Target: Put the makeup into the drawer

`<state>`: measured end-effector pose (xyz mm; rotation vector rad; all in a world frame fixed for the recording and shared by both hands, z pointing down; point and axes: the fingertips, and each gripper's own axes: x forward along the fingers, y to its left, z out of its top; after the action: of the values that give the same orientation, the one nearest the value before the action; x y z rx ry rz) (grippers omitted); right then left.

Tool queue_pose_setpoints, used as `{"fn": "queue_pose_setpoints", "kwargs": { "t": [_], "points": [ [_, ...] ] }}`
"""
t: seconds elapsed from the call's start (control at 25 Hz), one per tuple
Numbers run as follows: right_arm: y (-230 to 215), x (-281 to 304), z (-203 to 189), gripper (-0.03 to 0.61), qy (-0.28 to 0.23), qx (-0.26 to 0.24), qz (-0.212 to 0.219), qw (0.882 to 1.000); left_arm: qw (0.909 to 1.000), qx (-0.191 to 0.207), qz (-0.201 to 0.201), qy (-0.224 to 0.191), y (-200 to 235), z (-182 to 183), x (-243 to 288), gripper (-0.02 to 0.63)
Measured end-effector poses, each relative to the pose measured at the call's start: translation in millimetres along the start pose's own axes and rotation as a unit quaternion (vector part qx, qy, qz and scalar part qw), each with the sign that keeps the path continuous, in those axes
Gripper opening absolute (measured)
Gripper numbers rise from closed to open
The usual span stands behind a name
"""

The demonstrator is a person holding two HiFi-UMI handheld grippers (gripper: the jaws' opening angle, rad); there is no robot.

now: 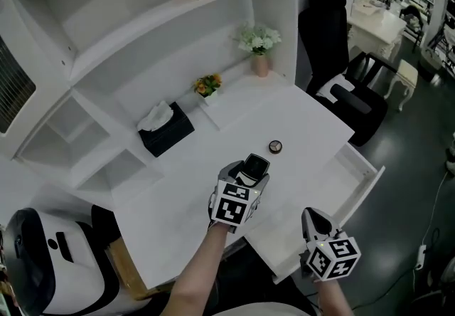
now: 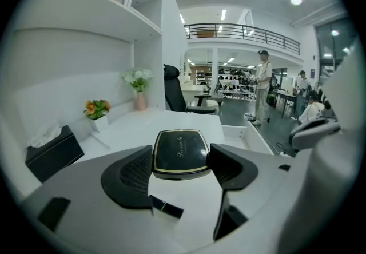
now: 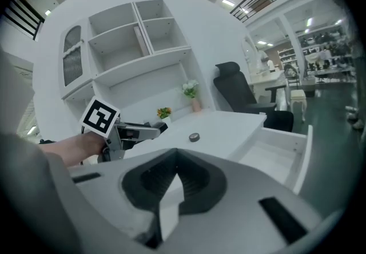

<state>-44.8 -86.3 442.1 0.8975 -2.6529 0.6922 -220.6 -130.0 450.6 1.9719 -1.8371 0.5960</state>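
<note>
- While the left gripper (image 2: 182,162) pinched the black compact (image 2: 179,150), wide-jawed, it wanted carrying level to the open drawer (image 1: 323,197).
- The right gripper (image 3: 173,185) sat closed, empty; best kept aside.

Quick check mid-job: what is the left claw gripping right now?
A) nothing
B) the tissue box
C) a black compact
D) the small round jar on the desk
C: the left gripper view shows the black compact pinched between the pads of the left claw.
</note>
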Motion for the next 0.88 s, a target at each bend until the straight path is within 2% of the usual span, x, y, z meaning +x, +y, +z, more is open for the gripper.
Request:
{"fn": "queue_pose_setpoints", "kwargs": {
  "t": [0.4, 0.88],
  "points": [
    [-41.9, -61.9, -15.1, 0.002, -0.031, 0.040, -0.098, 0.994, 0.9947, 0.049, -0.090, 0.010, -98.7, 7.8, 29.7, 0.316],
    [-106.4, -138.1, -37.8, 0.003, -0.063, 0.095, -0.209, 0.971, 0.9832, 0.093, -0.154, 0.031, -205.6, 2.9, 90.2, 0.316]
  ]
}}
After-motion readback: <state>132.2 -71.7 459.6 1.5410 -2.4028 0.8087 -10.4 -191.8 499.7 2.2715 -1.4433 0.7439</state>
